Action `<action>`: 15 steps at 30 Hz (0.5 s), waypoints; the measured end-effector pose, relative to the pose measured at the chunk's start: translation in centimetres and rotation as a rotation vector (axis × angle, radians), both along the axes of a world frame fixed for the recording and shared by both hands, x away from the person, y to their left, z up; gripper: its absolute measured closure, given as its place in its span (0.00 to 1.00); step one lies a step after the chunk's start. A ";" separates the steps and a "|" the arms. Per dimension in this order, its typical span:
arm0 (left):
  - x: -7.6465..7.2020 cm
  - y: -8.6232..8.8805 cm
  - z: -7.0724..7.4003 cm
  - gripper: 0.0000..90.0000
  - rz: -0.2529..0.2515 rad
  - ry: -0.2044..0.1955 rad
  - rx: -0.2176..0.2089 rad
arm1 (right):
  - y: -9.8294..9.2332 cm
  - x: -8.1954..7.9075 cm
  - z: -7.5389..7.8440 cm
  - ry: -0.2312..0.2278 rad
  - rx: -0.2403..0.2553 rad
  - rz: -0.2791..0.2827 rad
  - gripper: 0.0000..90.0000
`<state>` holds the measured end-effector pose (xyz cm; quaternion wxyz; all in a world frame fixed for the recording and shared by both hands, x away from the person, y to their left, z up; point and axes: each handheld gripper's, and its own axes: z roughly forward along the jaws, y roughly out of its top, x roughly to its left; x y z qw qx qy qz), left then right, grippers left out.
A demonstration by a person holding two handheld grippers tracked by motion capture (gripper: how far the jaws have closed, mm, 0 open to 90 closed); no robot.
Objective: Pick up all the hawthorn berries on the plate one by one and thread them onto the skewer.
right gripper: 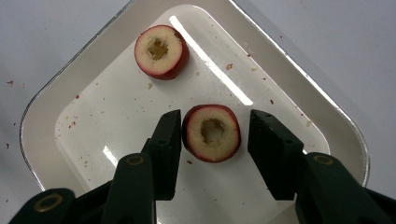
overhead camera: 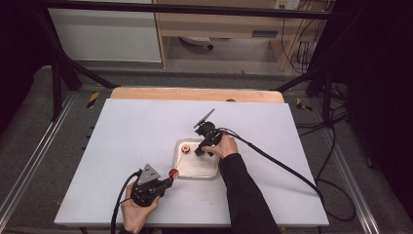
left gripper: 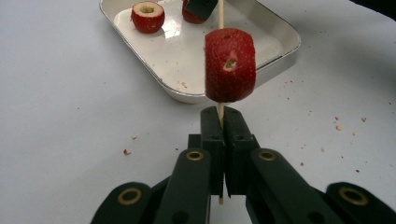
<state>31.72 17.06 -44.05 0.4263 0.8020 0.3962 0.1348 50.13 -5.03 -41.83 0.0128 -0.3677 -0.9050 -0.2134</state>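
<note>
A wooden skewer (left gripper: pixel 220 14) stands upright from my left gripper (left gripper: pixel 220 116), which is shut on its lower end. A red cored fruit piece (left gripper: pixel 230 65) is threaded on it just above the jaws, seen at the tray's near left corner (overhead camera: pixel 173 172). My left gripper (overhead camera: pixel 168 181) rests low by that corner. My right gripper (right gripper: pixel 215 135) hangs over the white metal tray (right gripper: pixel 93 116), open, with a second cored fruit piece (right gripper: pixel 212 133) between its jaws. One jaw is at the fruit's side and a gap shows at the other. A third piece (right gripper: pixel 161 51) lies farther in the tray.
The tray (overhead camera: pixel 199 168) sits near the middle of a white tabletop (overhead camera: pixel 131 131), with small red crumbs scattered around it. Cables trail from both grippers toward the table's front and right edges. A wooden strip (overhead camera: pixel 195 93) runs along the far edge.
</note>
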 end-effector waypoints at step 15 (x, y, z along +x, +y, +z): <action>0.0 0.0 0.0 0.98 0.004 -0.005 0.003 | -0.3 -0.7 1.1 -0.021 0.034 -0.025 0.67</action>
